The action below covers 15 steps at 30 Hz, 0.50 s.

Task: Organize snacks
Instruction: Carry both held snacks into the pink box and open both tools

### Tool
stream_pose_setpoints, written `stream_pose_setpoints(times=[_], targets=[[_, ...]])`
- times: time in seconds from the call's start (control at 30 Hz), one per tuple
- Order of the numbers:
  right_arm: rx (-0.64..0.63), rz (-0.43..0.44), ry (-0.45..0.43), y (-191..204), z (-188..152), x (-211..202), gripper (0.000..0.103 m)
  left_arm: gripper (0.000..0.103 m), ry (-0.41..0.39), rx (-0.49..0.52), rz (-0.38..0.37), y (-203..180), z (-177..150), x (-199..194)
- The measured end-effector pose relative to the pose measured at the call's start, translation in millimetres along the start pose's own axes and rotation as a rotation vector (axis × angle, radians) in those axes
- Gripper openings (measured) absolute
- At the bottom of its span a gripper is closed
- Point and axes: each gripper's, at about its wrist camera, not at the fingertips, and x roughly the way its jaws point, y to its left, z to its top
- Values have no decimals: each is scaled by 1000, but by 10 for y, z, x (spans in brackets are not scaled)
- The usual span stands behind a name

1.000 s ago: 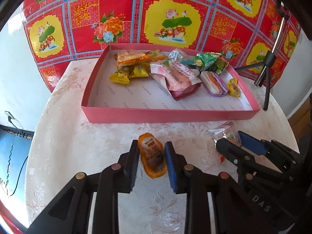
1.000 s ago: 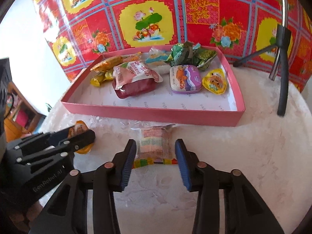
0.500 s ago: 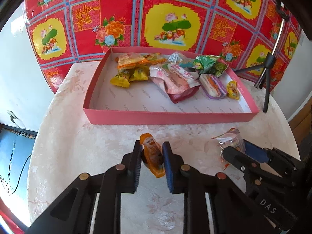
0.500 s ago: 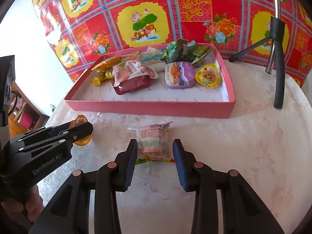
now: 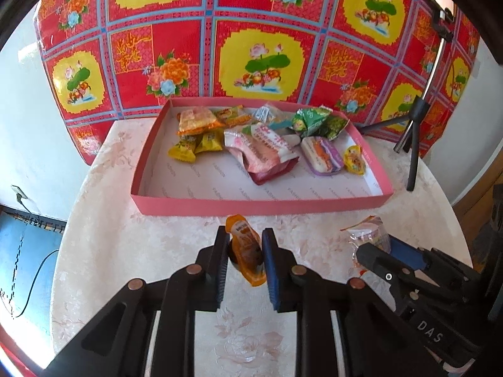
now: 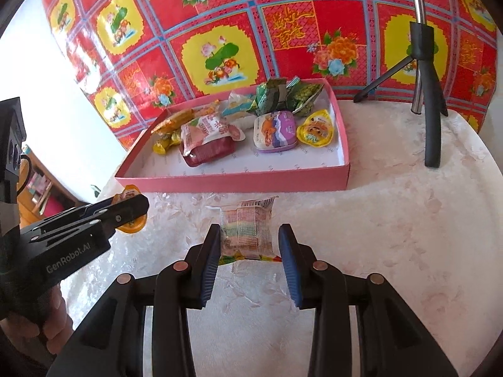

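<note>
My left gripper [image 5: 243, 251] is shut on an orange snack packet [image 5: 244, 245] and holds it above the table, in front of the pink tray [image 5: 261, 204]. It also shows in the right wrist view [image 6: 125, 213]. My right gripper [image 6: 248, 245] is shut on a clear packet of rainbow candy [image 6: 245, 229], lifted off the table; that packet also shows in the left wrist view [image 5: 367, 235]. The tray [image 6: 232, 183] holds several snacks, among them a pink bag [image 5: 261, 150] and a purple-lidded pack [image 6: 275, 130].
A black tripod [image 6: 424, 72] stands on the round white table [image 6: 393, 220] to the right of the tray. A red and yellow patterned cloth [image 5: 251, 47] hangs behind the table. The table edge curves close at left and right.
Both grippers closed on their packets and lifted them off the table. The left jaws narrowed onto the orange packet; the right jaws narrowed onto the rainbow candy. Both views rose and tilted.
</note>
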Motion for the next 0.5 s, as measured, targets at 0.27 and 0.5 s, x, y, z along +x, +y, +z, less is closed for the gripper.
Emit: stream_pose_setpoints(times=[0.27,0.5], targets=[[20,6,-20,-74,49,-58,38,22,-19,-18,-3,56,156,-49],[46,-3,-34,-151,98,-97,38,22,-32,-21,7,134,366,10]])
